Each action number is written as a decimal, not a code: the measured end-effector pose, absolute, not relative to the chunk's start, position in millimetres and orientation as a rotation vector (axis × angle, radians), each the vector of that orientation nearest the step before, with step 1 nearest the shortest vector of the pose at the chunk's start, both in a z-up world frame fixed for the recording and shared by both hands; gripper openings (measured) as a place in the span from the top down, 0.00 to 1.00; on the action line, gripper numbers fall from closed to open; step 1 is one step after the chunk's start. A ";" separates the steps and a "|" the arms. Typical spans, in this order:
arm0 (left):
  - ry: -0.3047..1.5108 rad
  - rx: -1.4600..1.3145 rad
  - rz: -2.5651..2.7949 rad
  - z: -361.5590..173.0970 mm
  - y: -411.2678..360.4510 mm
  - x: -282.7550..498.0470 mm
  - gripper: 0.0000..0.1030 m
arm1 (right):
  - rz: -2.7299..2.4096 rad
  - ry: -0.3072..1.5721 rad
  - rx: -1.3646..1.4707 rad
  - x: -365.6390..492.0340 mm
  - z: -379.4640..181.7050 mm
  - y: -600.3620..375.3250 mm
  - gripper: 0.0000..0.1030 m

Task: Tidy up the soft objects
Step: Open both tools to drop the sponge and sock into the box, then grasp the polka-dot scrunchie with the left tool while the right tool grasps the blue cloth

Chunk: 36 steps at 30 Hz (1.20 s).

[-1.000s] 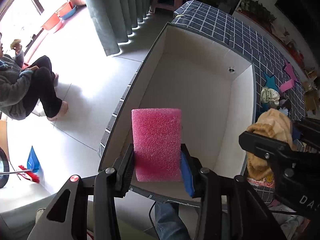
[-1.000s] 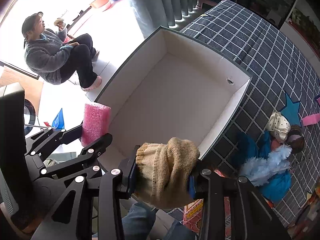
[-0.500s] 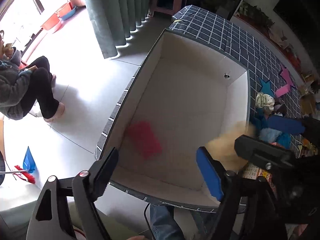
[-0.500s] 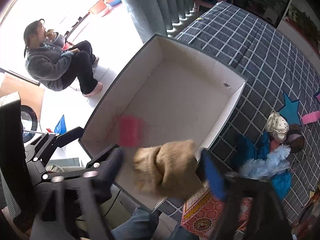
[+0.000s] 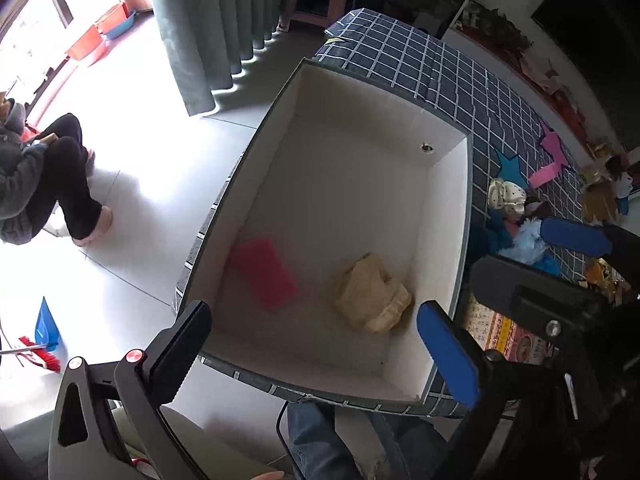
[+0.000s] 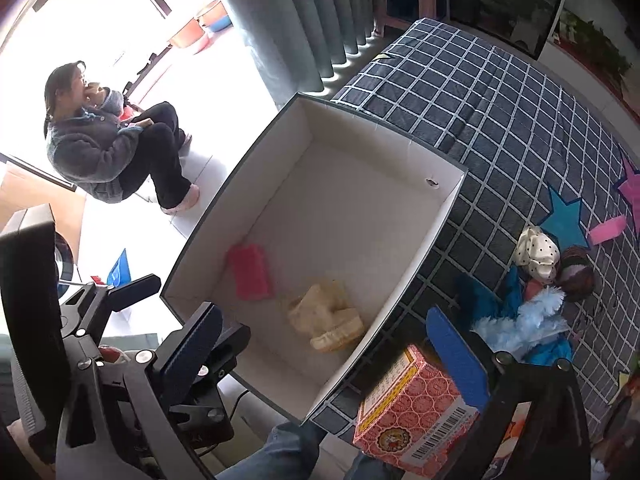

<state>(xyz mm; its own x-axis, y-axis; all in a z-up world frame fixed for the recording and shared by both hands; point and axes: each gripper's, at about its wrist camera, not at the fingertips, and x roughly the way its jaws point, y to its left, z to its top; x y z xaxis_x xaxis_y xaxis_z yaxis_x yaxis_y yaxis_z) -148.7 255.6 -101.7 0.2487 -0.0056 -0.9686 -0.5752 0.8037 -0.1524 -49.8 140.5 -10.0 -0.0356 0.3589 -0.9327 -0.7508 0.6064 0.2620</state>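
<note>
A pink sponge [image 5: 264, 278] and a tan knitted glove [image 5: 374, 294] lie on the floor of the white-lined box [image 5: 448, 216], near its front end. They also show in the right wrist view: sponge [image 6: 249, 271], glove [image 6: 325, 316], box [image 6: 430, 246]. My left gripper [image 5: 316, 344] is open and empty above the box's front edge. My right gripper [image 6: 324, 354] is open and empty above the box's front right corner. More soft things lie on the checked cloth to the right: a white dotted item [image 6: 536, 254], a brown item [image 6: 576, 274] and a blue fluffy toy [image 6: 520, 322].
A red patterned carton [image 6: 416, 412] sits by the box's front right corner. Blue [image 6: 564, 218] and pink [image 6: 608, 230] foam shapes lie on the checked cloth [image 6: 500, 120]. A person [image 6: 108, 144] sits on the floor at left, by green curtains [image 5: 208, 28].
Both grippers opened. The pink sponge dropped from the left gripper and the tan glove from the right; both now lie in the box.
</note>
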 end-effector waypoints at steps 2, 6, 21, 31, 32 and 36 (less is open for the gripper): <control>1.272 -0.556 0.404 -98.7 255.5 -148.8 0.00 | 0.920 1.324 -0.364 -50.9 -8.0 137.1 0.00; 1.277 -0.595 0.332 -91.0 255.7 -143.9 0.00 | 0.904 1.309 -0.317 -48.7 0.8 126.3 0.00; 1.323 -0.519 -0.005 -58.9 178.0 -53.3 0.00 | 0.509 1.336 -0.009 16.3 -3.8 -43.9 0.00; 1.426 -0.542 0.035 -74.7 137.0 33.5 0.00 | 0.369 1.507 0.008 60.3 -91.6 -124.4 0.00; 1.443 -0.541 0.048 -79.8 133.9 43.5 0.00 | 0.384 1.519 0.001 62.2 -98.2 -123.3 0.00; 1.556 -0.592 0.091 -122.4 118.1 91.7 0.00 | 0.461 1.554 -0.043 67.9 -123.3 -110.9 0.00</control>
<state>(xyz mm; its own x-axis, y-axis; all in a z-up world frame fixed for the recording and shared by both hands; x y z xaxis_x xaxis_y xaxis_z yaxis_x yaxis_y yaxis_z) 91.7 118.1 -122.4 0.0422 -0.3089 -0.9502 -0.4175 0.8586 -0.2976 67.9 -110.9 -123.3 -0.0502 0.2572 -0.9651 -0.3107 0.9143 0.2598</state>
